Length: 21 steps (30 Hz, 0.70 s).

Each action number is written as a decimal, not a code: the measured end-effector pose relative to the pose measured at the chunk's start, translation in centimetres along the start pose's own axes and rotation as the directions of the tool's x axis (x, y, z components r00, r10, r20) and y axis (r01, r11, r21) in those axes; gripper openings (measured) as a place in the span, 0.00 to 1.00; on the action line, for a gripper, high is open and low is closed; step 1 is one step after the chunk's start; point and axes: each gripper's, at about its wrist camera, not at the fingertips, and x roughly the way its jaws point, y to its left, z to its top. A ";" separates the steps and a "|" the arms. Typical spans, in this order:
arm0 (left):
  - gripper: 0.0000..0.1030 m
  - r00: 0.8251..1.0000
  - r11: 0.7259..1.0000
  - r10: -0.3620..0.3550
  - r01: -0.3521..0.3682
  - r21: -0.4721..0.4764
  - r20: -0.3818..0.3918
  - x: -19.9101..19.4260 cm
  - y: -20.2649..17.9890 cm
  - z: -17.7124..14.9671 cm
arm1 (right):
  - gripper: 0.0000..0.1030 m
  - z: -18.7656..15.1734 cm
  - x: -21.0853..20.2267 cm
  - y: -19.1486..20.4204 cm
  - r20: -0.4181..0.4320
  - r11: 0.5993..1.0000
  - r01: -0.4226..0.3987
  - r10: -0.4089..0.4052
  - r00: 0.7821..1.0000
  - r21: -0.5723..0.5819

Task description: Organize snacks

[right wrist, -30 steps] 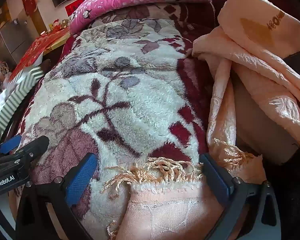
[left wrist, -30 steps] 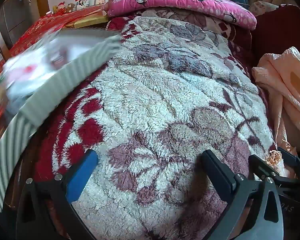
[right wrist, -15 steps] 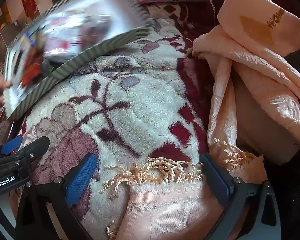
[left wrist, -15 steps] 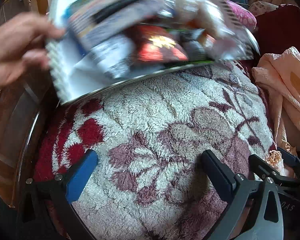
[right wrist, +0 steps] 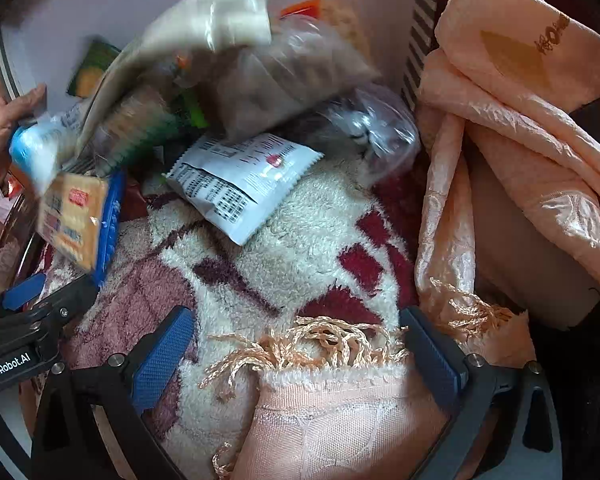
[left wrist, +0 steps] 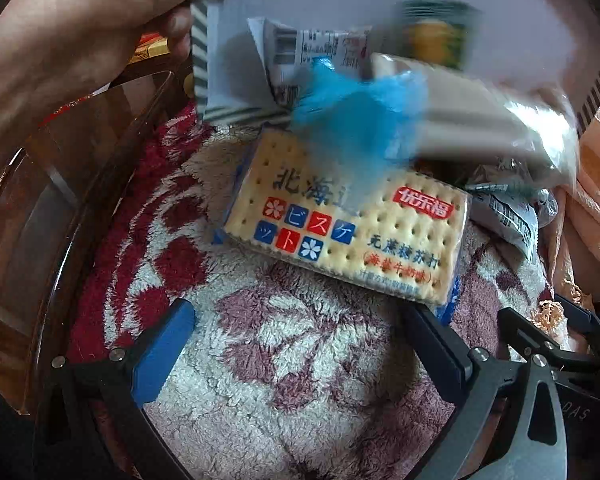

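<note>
Since half a second ago the striped box (left wrist: pixel 199 60) has tipped right over and its snacks have spilled out onto the fleece blanket (left wrist: pixel 284 368), which was bare a second ago; both grippers sit where they were. A bare hand (left wrist: pixel 80 36) at far left grips the box rim, holding it steeply tilted, apparently to dump the contents so they can be sorted. Several packs are motion-blurred mid-fall: a blue-wrapped pack (left wrist: pixel 352 120), a long clear sleeve (left wrist: pixel 496 128), a green pack (left wrist: pixel 432 36) against the white box floor. Already landed: the cracker pack (left wrist: pixel 348 228), flat on the blanket with its label up, and a white sachet (right wrist: pixel 240 180) lying barcode side up further right, with a clear bag (right wrist: pixel 372 128) just beyond it. The left gripper (left wrist: pixel 296 344) is spread wide with nothing between its fingers, low over the blanket; the cracker pack lies just beyond it, its near corner close to the right-hand finger, touching or not I cannot tell. The right gripper (right wrist: pixel 296 344) is likewise wide apart and empty, resting over the fringed edge of the peach cloth (right wrist: pixel 512 128); the sachet lies ahead and a bit left, apart from it. Sorting not yet begun, likely waits until the pile settles.
</note>
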 end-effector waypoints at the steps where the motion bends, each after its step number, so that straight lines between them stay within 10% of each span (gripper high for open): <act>1: 1.00 1.000 1.000 0.000 0.000 0.000 0.000 0.0 0.0 0.0 | 0.99 0.0 0.0 0.0 0.001 1.000 -0.002 0.002 1.000 0.000; 21: 1.00 1.000 1.000 0.000 0.000 0.000 0.000 0.0 0.4 0.0 | 0.99 -0.7 0.7 -0.1 -0.001 1.000 -0.003 0.003 1.000 0.002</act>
